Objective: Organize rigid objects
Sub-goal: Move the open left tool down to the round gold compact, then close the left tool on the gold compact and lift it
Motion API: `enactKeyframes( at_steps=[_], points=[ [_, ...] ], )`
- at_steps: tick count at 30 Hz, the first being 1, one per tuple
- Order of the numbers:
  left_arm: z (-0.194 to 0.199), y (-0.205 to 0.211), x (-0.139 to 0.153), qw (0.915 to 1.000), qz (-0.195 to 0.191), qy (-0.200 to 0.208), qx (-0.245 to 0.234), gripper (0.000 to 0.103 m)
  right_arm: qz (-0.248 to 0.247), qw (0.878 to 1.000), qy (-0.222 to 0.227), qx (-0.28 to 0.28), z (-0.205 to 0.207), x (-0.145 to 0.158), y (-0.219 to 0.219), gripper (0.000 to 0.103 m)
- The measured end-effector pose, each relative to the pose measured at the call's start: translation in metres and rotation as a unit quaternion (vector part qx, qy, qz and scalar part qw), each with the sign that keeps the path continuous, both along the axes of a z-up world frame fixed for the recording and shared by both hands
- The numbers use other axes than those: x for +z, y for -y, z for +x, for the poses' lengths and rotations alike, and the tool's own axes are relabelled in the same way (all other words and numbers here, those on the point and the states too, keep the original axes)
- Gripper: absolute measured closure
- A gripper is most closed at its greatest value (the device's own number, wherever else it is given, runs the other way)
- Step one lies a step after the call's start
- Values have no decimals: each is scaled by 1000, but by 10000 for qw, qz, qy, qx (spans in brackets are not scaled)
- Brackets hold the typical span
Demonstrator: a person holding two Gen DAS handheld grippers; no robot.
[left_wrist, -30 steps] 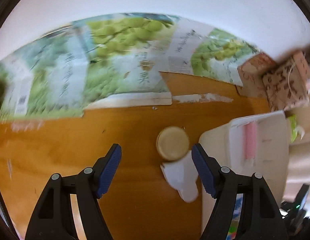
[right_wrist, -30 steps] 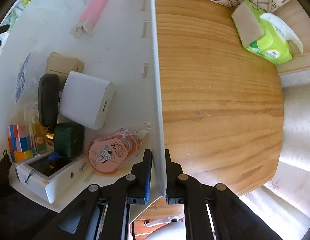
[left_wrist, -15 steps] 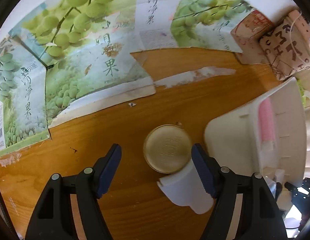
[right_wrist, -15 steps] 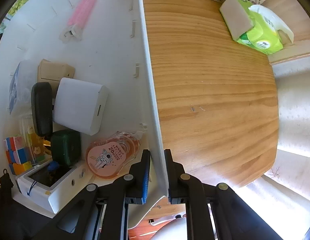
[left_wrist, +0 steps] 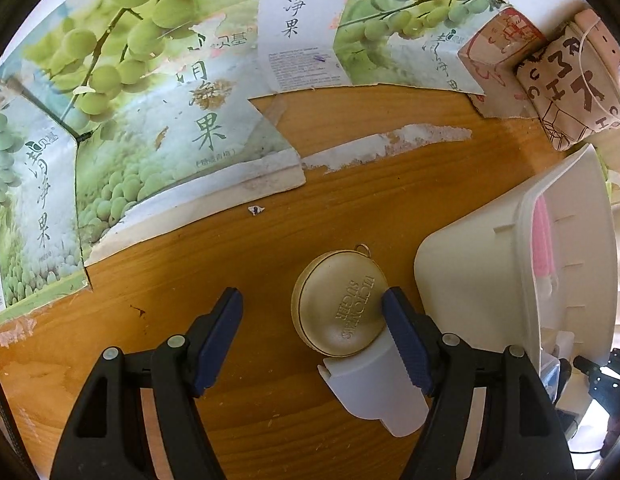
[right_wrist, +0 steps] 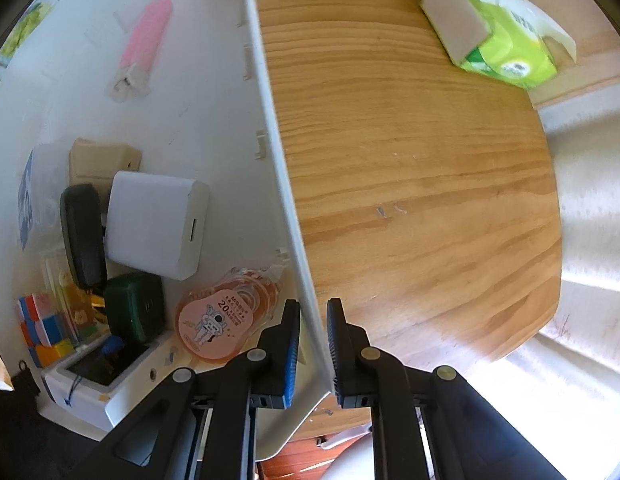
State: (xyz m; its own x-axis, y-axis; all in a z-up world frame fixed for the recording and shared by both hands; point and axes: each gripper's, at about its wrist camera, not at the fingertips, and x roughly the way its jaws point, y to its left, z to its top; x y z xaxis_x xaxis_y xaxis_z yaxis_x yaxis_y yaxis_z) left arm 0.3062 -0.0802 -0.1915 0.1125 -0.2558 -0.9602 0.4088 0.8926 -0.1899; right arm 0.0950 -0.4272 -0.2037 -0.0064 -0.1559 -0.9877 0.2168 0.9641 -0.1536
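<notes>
A round gold case (left_wrist: 338, 304) lies on the wooden table, overlapping a white plastic piece (left_wrist: 374, 388). My left gripper (left_wrist: 310, 304) hangs open over it, pointing down. The case sits between the jaws, right beside the right fingertip (left_wrist: 394, 312) and well clear of the left one. My right gripper (right_wrist: 312, 312) is shut on the thin side wall of a white bin (right_wrist: 270, 128). In the bin lie a pink item (right_wrist: 146, 44), a white box (right_wrist: 158, 224), a black case (right_wrist: 82, 236), a green case (right_wrist: 134, 312), an orange tape pack (right_wrist: 222, 320) and a coloured cube (right_wrist: 38, 324).
Grape-printed cardboard (left_wrist: 150, 100) covers the far table. A patterned pouch (left_wrist: 570, 80) and a small carton (left_wrist: 502, 44) sit at the far right. The bin (left_wrist: 470, 280) stands just right of the gold case. A green tissue pack (right_wrist: 494, 36) lies on the table beyond the bin.
My left gripper has come down and closer to the gold case, which now sits larger and against the right finger. The right gripper keeps its hold on the bin wall and has rolled slightly.
</notes>
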Motion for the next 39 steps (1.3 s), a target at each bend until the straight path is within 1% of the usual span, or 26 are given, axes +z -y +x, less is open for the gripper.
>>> enactKeyframes(
  at_steps=[5, 10, 16, 17, 18, 19, 20, 25, 27, 29, 33, 39],
  points=[
    [-3, 12, -2, 9997, 159, 60, -160, 27, 12, 9999, 37, -138, -2, 2, 8, 89],
    [-2, 18, -2, 9995, 302, 28, -57, 27, 46, 9997, 111, -210, -4, 5, 17, 89],
    [-2, 32, -5, 9978, 657, 83, 33, 32, 110, 9994, 193, -267, -10, 9, 17, 89],
    [-1, 33, -5, 9975, 700, 91, 58, 34, 119, 9993, 207, -279, -11, 9, 17, 89],
    [-1, 35, -5, 9972, 733, 96, 88, 38, 117, 9993, 217, -277, -11, 9, 16, 89],
    [-1, 37, -4, 9972, 737, 96, 114, 43, 107, 9993, 223, -268, -12, 9, 16, 89],
    [0, 35, -3, 9972, 731, 89, 133, 44, 94, 9993, 230, -263, -12, 10, 15, 88],
    [-4, 37, -5, 9966, 784, -48, 235, 44, -6, 9996, 250, -155, -13, 13, 8, 88],
    [-7, 33, -4, 9966, 747, -128, 331, 44, -44, 9996, 253, -96, -13, 14, 5, 88],
    [-12, 26, -2, 9968, 649, -140, 455, 44, -49, 9996, 265, -57, -13, 14, 2, 88],
    [-26, 9, 0, 9955, 577, -108, 738, 44, -75, 9995, 274, 98, -14, 13, -3, 89],
    [-52, -16, 13, 9909, 541, -36, 1235, 44, -26, 9988, 283, 396, -13, 12, -14, 90]
  ],
)
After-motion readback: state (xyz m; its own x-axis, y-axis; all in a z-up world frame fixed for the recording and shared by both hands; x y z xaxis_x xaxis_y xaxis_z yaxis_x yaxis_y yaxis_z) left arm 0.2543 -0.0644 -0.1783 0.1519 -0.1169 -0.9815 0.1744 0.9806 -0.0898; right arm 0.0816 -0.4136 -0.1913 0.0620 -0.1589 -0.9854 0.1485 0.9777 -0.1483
